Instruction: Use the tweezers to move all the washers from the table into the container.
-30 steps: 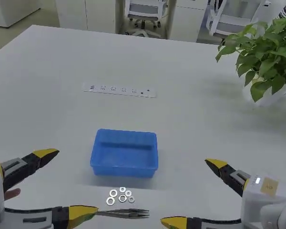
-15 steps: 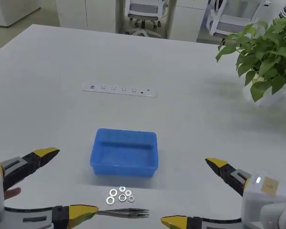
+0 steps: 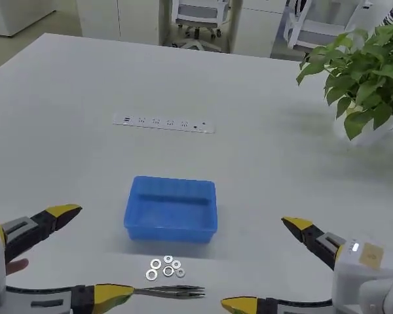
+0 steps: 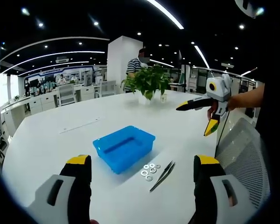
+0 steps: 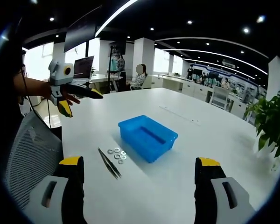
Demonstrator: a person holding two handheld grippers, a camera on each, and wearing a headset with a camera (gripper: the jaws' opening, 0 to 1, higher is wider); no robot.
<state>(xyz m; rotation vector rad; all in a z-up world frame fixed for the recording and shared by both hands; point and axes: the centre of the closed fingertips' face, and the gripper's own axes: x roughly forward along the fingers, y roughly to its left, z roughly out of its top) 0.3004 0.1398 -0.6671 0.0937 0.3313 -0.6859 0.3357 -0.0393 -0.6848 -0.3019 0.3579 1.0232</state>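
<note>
A blue container (image 3: pixel 170 209) stands on the white table, with nothing visible in it. Several metal washers (image 3: pixel 167 268) lie in a cluster just in front of it, and the tweezers (image 3: pixel 177 292) lie flat on the table nearer me. My left gripper (image 3: pixel 92 252) hovers open at the lower left, and my right gripper (image 3: pixel 265 263) hovers open at the lower right; both hold nothing. In the left gripper view the washers (image 4: pixel 150 171), tweezers (image 4: pixel 162 170) and container (image 4: pixel 123 147) lie ahead between the jaws. The right gripper view shows the washers (image 5: pixel 117 154), tweezers (image 5: pixel 108 163) and container (image 5: pixel 148 136).
A white power strip (image 3: pixel 164 123) lies farther back on the table. A potted plant (image 3: pixel 363 72) stands at the far right. Office chairs (image 3: pixel 196 19) sit beyond the far edge. A mesh chair back (image 4: pixel 242 154) is close to the near edge.
</note>
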